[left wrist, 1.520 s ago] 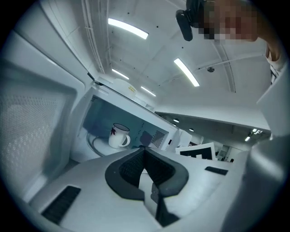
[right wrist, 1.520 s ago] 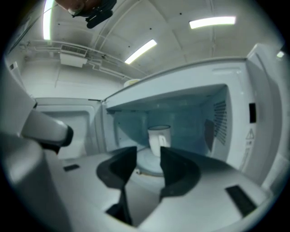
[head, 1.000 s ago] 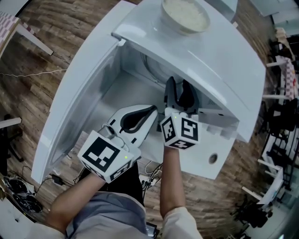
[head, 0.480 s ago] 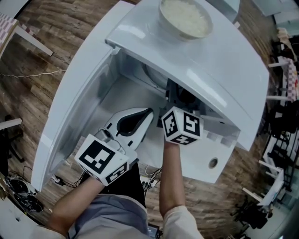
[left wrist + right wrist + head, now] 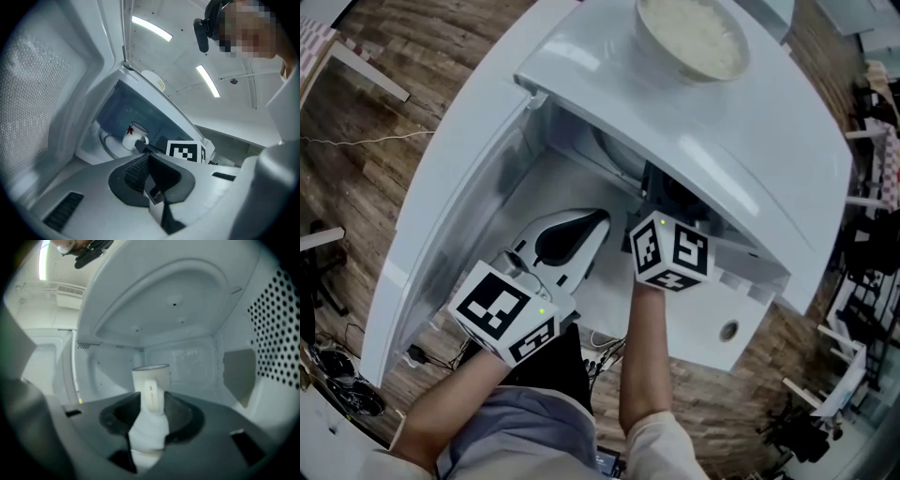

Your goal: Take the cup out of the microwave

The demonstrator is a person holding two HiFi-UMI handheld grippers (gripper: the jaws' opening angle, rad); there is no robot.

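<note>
While the cup (image 5: 151, 373) is still sitting inside the microwave (image 5: 741, 127), I am reaching in with my right gripper (image 5: 151, 404). Its jaws are standing wide and have just been closing a little, with the cup's handle between them, but I am not squeezing it yet. My left gripper (image 5: 149, 159) is hanging outside by the open door (image 5: 441, 211), jaws together, holding nothing. The door part is done. I am thinking the gripping and lifting out are still to come.

The microwave's (image 5: 750, 122) top hides the cup (image 5: 151, 373) in the head view; the frame edge crops the bowl (image 5: 694, 42).
</note>
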